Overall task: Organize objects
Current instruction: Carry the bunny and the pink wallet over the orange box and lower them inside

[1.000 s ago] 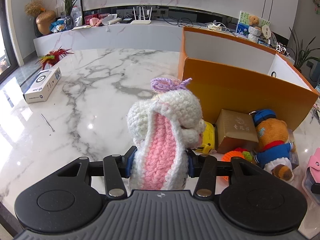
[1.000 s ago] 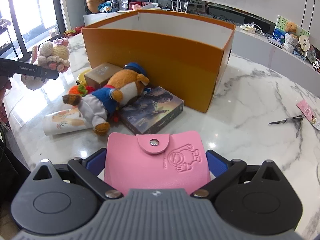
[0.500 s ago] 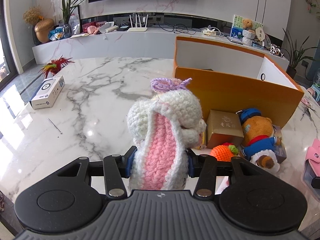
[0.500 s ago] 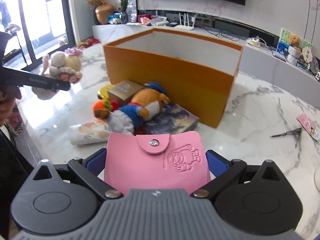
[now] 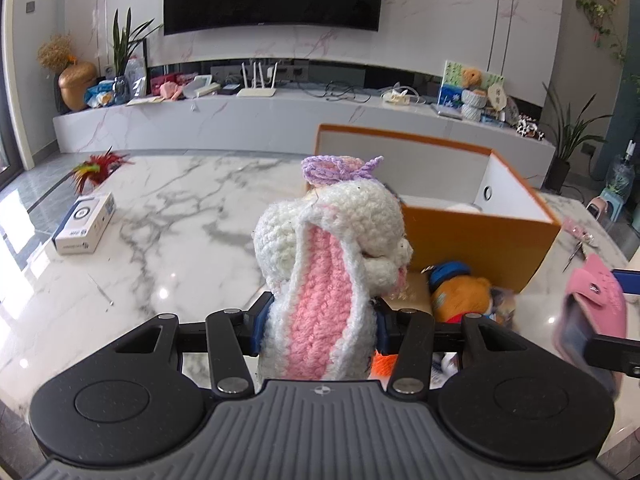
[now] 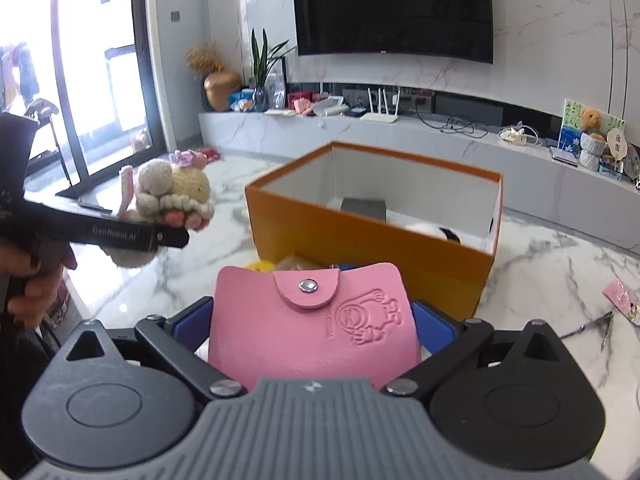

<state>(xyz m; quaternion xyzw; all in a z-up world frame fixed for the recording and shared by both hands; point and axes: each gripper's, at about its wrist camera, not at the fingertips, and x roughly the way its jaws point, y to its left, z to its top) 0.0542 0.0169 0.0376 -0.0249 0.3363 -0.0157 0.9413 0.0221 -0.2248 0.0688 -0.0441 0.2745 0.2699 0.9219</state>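
Observation:
My left gripper (image 5: pixel 318 330) is shut on a white and pink crochet bunny (image 5: pixel 328 264) with a purple bow, held above the marble table left of the open orange box (image 5: pixel 476 236). The bunny also shows in the right wrist view (image 6: pixel 168 196). My right gripper (image 6: pixel 314 330) is shut on a pink snap wallet (image 6: pixel 316 316), held high in front of the orange box (image 6: pixel 360 248). The wallet shows at the right edge of the left wrist view (image 5: pixel 592 300). The box holds a grey item (image 6: pixel 364 208) and a white and black thing.
A teddy bear in blue (image 5: pixel 460 288), a small brown box and an orange toy lie in front of the orange box. A white carton (image 5: pixel 84 224), a red feather toy (image 5: pixel 98 164) and a thin metal pin lie at the left. Scissors (image 6: pixel 588 324) and a pink packet lie at the right.
Both grippers have risen with their loads. The box interior now shows in both views. The right gripper with the wallet has come into the left wrist view.

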